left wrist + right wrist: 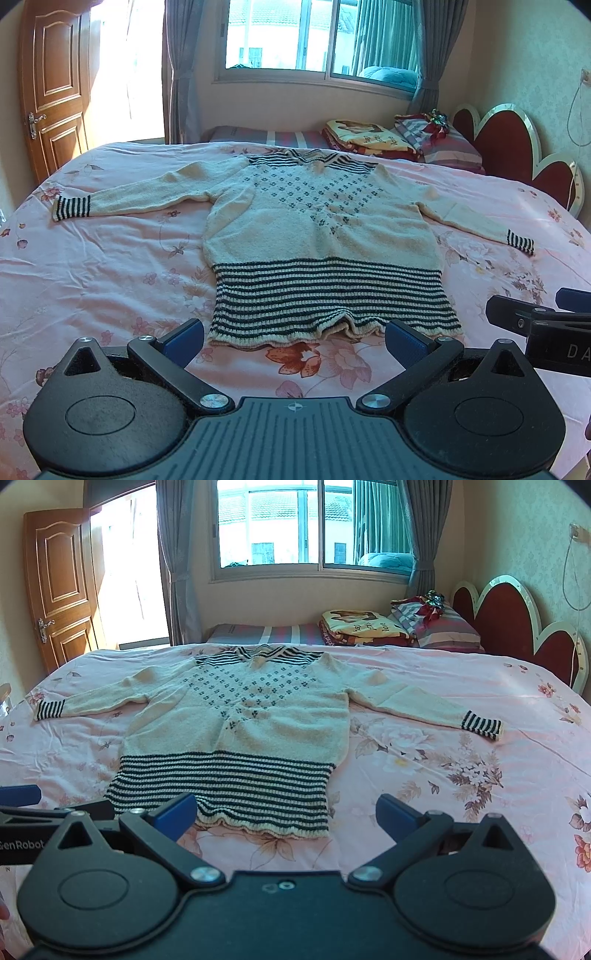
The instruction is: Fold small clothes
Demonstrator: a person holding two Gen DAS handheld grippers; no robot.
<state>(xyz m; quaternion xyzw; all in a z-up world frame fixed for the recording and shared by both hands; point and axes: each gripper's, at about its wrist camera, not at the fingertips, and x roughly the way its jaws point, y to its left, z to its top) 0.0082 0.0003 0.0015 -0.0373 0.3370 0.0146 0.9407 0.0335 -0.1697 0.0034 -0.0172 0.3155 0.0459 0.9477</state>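
Two pillows (436,627) behind spread sweater (236,716)

Bright daylight floods through the window (317,35) — blown-out glare, sharp focus, fisheye-bent edges.

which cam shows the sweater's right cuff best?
Right wrist: the right cuff sits whole and clear of the frame edge. Left wrist shows the same cuff smaller, squeezed toward the warped right margin.

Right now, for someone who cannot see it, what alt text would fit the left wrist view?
A cream knitted sweater with dark striped hem and cuffs lies flat, sleeves spread, on a pink floral bedsheet. The open left claw hovers at its hem, touching nothing, and the right claw pokes in from the right edge. Behind are a window and a wooden door.
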